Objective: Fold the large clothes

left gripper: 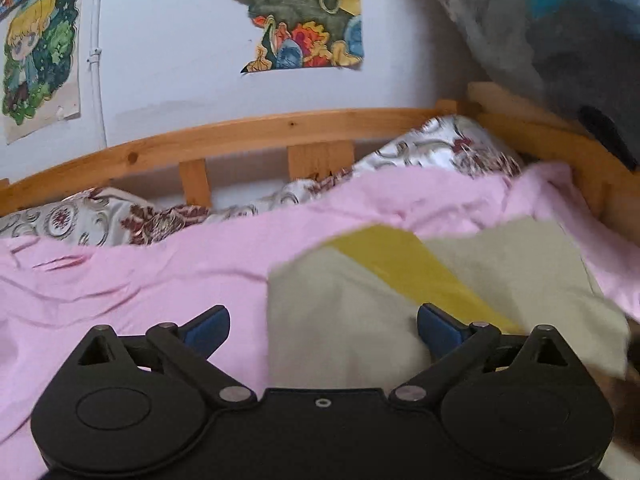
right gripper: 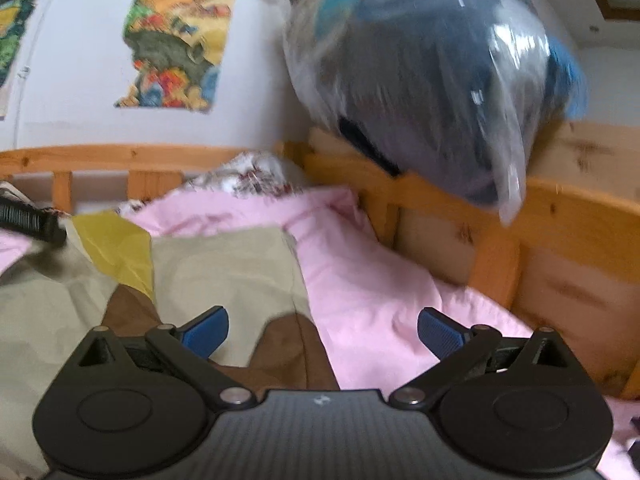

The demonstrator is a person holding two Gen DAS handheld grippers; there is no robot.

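Both jaws stood open, empty. The beige garment [left gripper: 352, 312] lay just ahead of the left gripper [left gripper: 323, 330], offset right; the right gripper [right gripper: 323, 330] hovered over its right edge.

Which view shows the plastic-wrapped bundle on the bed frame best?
Right wrist: the plastic-wrapped bundle fills the upper right, resting on the wooden bed frame. Left wrist catches only its blurred edge in the top right corner.

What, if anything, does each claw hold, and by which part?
Nothing. The left claw and right claw both stand open above the beige garment; no cloth is pinched.
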